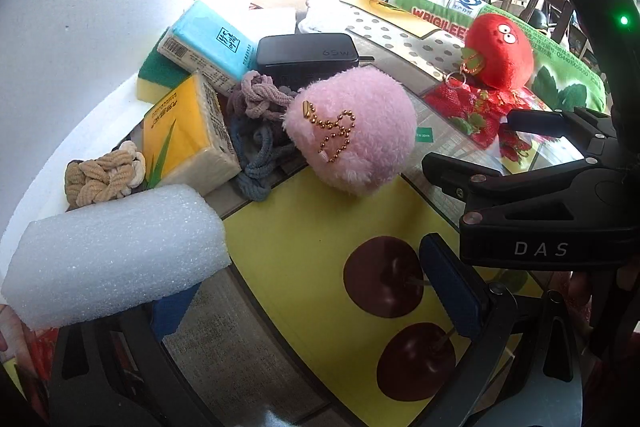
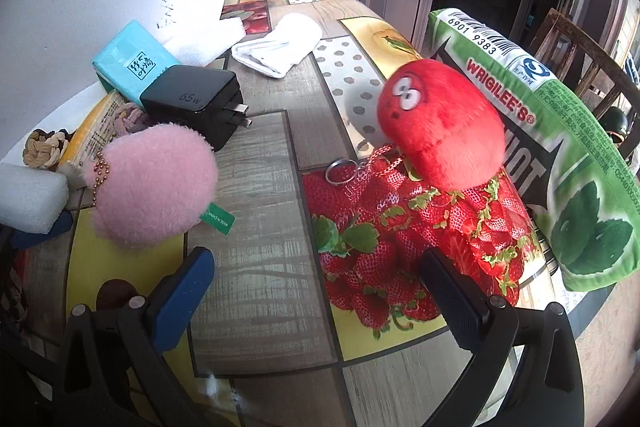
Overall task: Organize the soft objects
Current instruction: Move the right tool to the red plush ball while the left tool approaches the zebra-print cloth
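A: Claws?
B: Right claw [image 2: 316, 287] wide open, empty, above the worktop [image 2: 260, 267]. Left claw [image 1: 308, 279] also spread; white foam block [image 1: 114, 255] rests against its left finger, grip unclear.
A: Soft items?
B: Green pillow [image 2: 560, 155] at the right edge, partly cut off; red plush [image 2: 440, 127] against it; pink plush [image 2: 154, 187] left, hiding hair ties [image 1: 260, 99].

The green pillow [image 2: 560, 131] at far right reads "WRIGILEE'S" and, by its barcode, "6901 9383". The black charger [image 2: 192, 103] near the middle is marked "65w", and the pink plush [image 2: 156, 187] carries a green tag [image 2: 218, 219] reading "MADE IN CHINA". The right gripper [image 1: 504, 147], seen from the left wrist view, bears "DAS".
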Demonstrator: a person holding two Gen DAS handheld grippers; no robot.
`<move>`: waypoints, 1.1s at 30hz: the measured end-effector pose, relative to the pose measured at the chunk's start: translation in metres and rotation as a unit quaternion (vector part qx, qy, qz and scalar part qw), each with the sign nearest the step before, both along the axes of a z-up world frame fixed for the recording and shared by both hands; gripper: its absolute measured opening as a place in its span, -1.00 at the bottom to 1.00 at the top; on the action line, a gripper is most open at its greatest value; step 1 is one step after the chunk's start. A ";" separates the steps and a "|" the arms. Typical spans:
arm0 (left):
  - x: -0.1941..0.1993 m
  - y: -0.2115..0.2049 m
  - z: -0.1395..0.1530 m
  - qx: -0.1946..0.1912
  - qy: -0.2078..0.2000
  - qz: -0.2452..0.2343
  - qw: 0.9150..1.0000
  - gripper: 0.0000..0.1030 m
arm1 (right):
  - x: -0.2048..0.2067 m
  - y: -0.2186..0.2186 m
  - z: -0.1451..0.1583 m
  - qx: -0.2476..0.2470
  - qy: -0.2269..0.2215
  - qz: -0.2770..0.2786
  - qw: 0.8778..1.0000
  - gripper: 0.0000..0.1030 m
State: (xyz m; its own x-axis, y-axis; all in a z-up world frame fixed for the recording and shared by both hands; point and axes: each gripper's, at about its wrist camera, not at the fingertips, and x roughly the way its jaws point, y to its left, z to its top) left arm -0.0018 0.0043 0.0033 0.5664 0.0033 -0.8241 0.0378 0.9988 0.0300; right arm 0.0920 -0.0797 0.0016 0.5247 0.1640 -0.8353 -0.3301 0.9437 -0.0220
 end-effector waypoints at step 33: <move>0.000 0.000 0.000 0.000 0.000 0.000 1.000 0.99 | 0.000 0.002 -0.001 0.001 0.000 0.000 1.000 1.00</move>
